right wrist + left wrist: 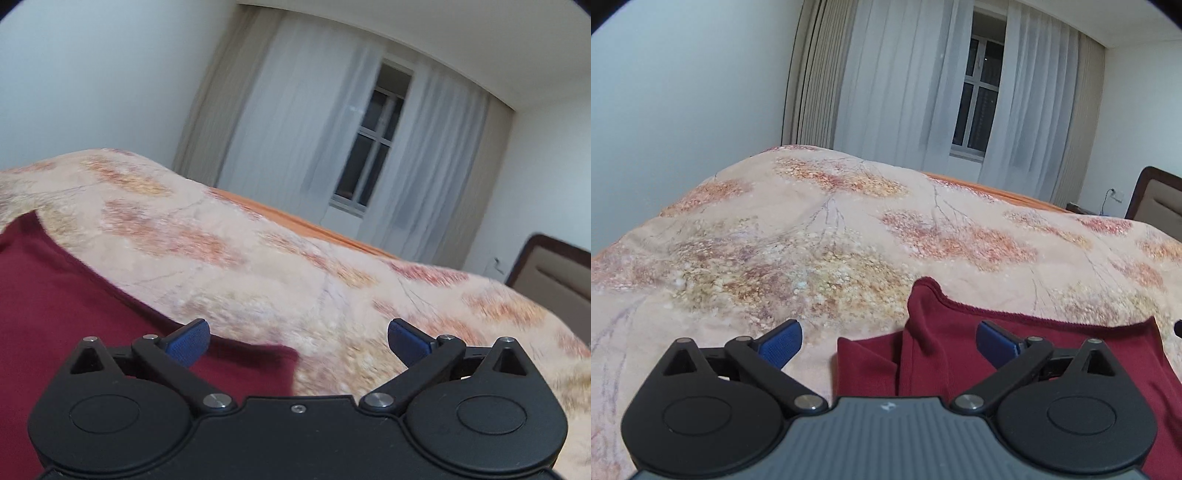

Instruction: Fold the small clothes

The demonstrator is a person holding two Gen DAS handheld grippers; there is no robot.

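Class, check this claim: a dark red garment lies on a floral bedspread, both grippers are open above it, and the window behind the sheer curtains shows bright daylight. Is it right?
One detail is wrong: the window is dark, not daylit, as the left wrist view shows. The rest holds: the dark red garment lies on the floral bedspread, and the left gripper and right gripper are both open.

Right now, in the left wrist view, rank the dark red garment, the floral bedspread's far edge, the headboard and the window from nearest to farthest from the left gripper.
1. Dark red garment: directly under the open left gripper.
2. Floral bedspread's far edge: ahead, upper middle.
3. Headboard: far right.
4. Window: back wall, between the curtains.
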